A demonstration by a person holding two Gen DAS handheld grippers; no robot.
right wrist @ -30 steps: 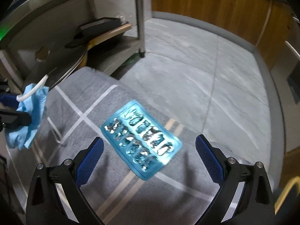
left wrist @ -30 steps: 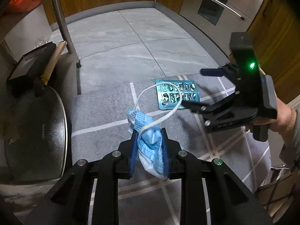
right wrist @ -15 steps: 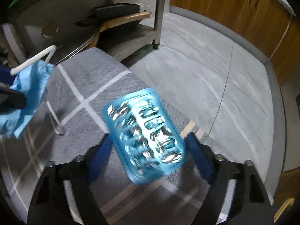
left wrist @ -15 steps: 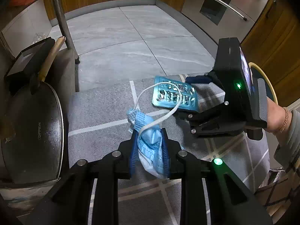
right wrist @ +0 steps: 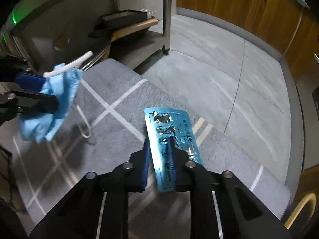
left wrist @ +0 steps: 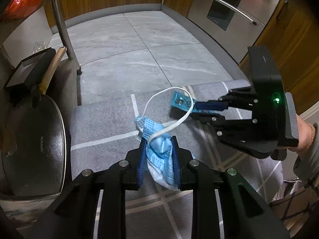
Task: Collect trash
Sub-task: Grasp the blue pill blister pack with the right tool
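Note:
My left gripper [left wrist: 158, 145] is shut on a crumpled blue face mask [left wrist: 159, 149] with a white ear loop [left wrist: 169, 107], held above a grey cushioned seat [left wrist: 103, 123]. The mask also shows in the right wrist view [right wrist: 51, 103]. My right gripper [right wrist: 159, 149] is shut on a blue blister pack [right wrist: 169, 131] with torn foil, lifted off the seat. In the left wrist view the right gripper [left wrist: 196, 107] holds the blister pack [left wrist: 181, 101] edge-on at the right.
A steel pot lid [left wrist: 37, 145] and a black box [left wrist: 28, 67] sit on a low shelf at the left. A metal table leg [left wrist: 63, 29] stands behind. Grey tile floor [left wrist: 139, 45], wooden cabinets [right wrist: 239, 4] and an oven [left wrist: 229, 10] lie beyond.
My right gripper closed on the blister pack and lifted it off the seat, turning it on edge. My left gripper kept its hold on the mask.

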